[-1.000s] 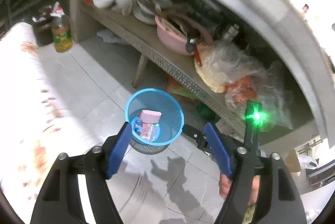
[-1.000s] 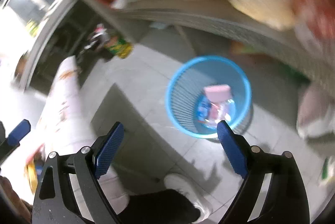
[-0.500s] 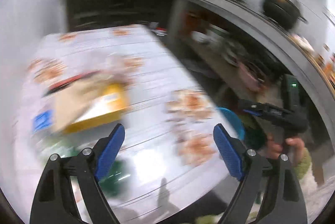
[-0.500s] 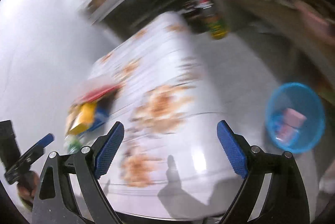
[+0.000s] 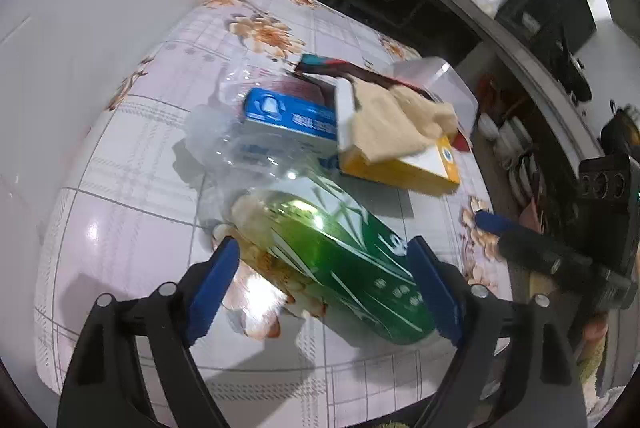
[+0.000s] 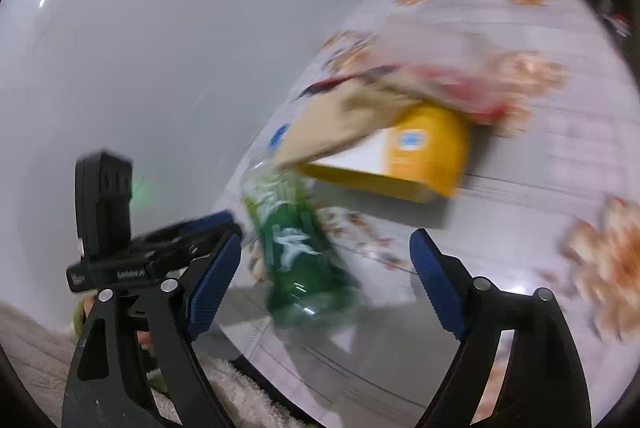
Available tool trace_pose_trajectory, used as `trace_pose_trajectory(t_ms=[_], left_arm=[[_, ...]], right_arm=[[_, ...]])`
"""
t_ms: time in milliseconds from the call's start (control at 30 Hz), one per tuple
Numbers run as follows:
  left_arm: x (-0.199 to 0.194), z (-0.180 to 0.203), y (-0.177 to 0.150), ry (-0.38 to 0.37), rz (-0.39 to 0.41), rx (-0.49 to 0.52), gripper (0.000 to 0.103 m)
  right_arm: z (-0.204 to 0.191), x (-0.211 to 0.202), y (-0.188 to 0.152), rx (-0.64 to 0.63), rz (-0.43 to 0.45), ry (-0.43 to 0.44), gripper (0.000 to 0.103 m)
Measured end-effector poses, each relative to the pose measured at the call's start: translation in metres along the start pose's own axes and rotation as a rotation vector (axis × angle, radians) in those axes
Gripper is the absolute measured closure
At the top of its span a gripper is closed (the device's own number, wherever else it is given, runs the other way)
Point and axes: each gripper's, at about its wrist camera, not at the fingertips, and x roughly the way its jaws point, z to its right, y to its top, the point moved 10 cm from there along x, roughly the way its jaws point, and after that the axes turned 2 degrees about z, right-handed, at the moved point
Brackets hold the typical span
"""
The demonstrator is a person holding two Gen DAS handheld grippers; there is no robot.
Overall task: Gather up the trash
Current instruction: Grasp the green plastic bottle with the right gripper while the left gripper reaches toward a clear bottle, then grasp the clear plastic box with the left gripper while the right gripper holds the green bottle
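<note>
Floral-patterned oilcloth covers the desk (image 5: 132,163), which stands against a plain white wall; dark shelving and a counter run along the far right. Trash lies grouped on the desk.

Left wrist view:
- A green plastic bottle (image 5: 340,256) lies on its side nearest the camera, between the two blue pads of the left gripper (image 5: 326,282). The pads do not press on it. The jaws stand wide and are closing slightly.
- A crumpled clear plastic bottle (image 5: 240,143) lies just beyond the green one, touching a blue-and-white carton (image 5: 288,115).
- A yellow box (image 5: 412,163) lies to the right of the carton, with a beige cloth (image 5: 392,119) draped over it.
- A clear plastic container (image 5: 440,79) and a dark red wrapper (image 5: 340,67) lie at the far side of the group.

Right wrist view (blurred):
- The right gripper (image 6: 326,278) has its jaws wide, closing, with nothing gripped. The green bottle appears between the pads but beyond them.
- The yellow box and cloth lie farther off.
- The left gripper shows at the left edge, held by a hand (image 6: 142,338).
</note>
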Motion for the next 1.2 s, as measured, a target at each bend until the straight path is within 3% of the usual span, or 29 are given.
trace_pose_trajectory(t_ms=[167, 300, 467, 633, 833, 967, 1200], left_arm=[[-0.002, -0.013, 0.006, -0.013, 0.023, -0.055, 0.031], [0.001, -0.023, 0.007, -0.020, 0.022, -0.094, 0.045], [-0.002, -0.032, 0.006, -0.020, 0.024, -0.104, 0.059], [-0.018, -0.039, 0.010, 0.027, 0.077, -0.081, 0.067], [-0.041, -0.037, 0.024, 0.065, 0.161, -0.027, 0.068], [-0.043, -0.022, 0.033, 0.046, 0.179, 0.010, 0.068], [-0.037, 0.029, 0.064, -0.039, 0.191, 0.086, 0.067]], right_arm=[[-0.029, 0.041, -0.001, -0.137, -0.124, -0.018, 0.027], [-0.042, 0.068, -0.009, -0.241, -0.210, -0.074, 0.032], [-0.040, 0.091, -0.017, -0.309, -0.292, -0.130, 0.045], [-0.045, 0.095, -0.025, -0.366, -0.311, -0.141, 0.046], [-0.054, 0.079, -0.052, -0.425, -0.331, -0.139, 0.046], [-0.050, 0.059, -0.076, -0.433, -0.341, -0.154, 0.046], [-0.004, -0.001, -0.109, -0.275, -0.322, -0.234, 0.046]])
